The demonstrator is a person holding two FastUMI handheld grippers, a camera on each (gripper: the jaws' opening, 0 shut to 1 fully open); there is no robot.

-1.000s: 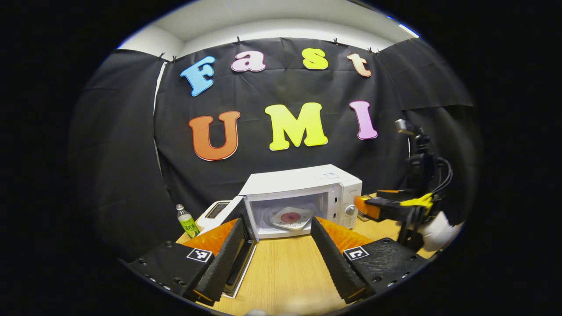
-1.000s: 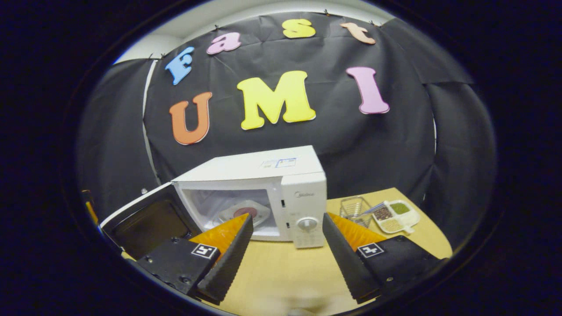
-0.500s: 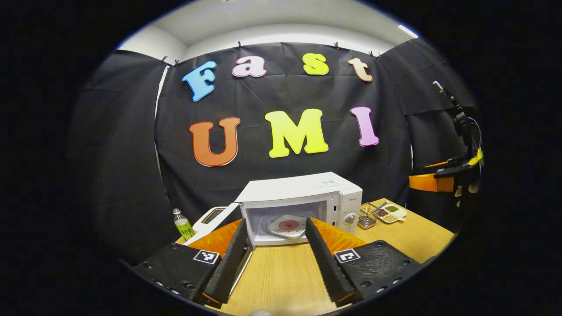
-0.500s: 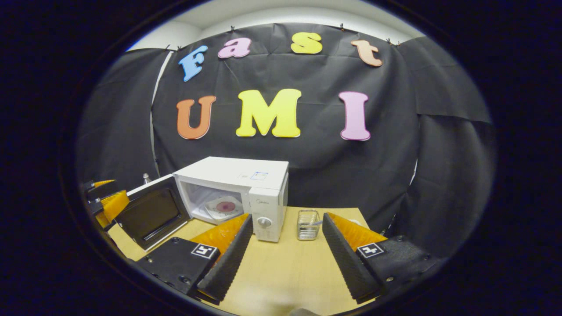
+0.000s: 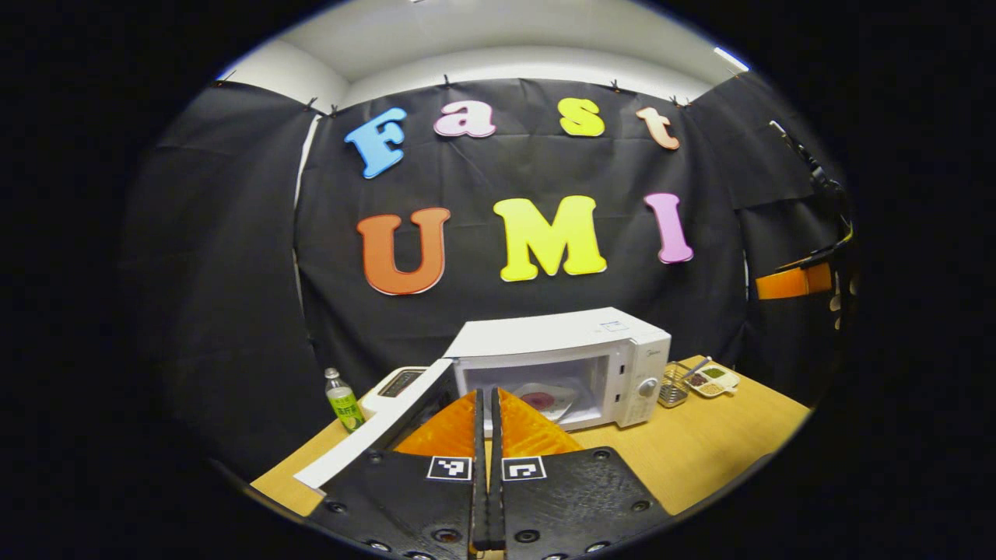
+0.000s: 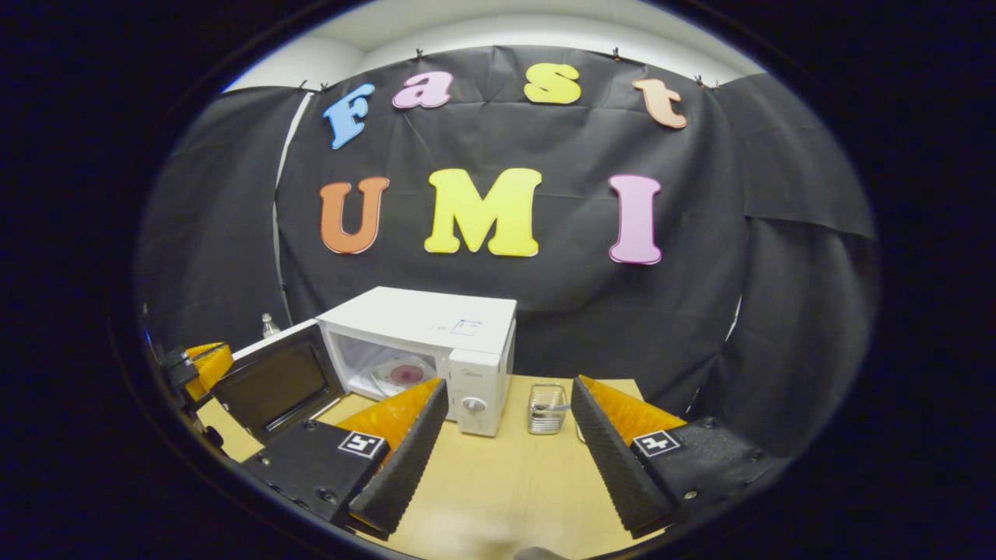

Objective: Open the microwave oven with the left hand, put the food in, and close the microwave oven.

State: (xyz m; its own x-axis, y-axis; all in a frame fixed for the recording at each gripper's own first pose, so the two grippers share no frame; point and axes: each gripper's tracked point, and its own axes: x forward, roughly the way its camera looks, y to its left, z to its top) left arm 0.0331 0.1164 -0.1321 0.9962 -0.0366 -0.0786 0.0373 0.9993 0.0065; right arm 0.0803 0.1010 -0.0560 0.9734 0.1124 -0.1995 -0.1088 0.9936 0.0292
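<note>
Food (image 5: pixel 538 400) sits inside the microwave (image 5: pixel 560 365); with your left gripper (image 5: pixel 486 467) jaws pressed together, empty, push the door (image 5: pixel 373 443) at eight o'clock shut. Right gripper (image 6: pixel 502 443) jaws wide.

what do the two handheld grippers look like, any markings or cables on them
Each tool has a black body with visible screws, two long fingers with ridged inner faces, and a small square black-and-white marker tile at each finger's base: see the left tool and the right tool. Translucent orange ribbed panels sit behind the fingers. In the left gripper view the right tool at the edge shows an orange part, a yellow piece and a dark cable.
</note>
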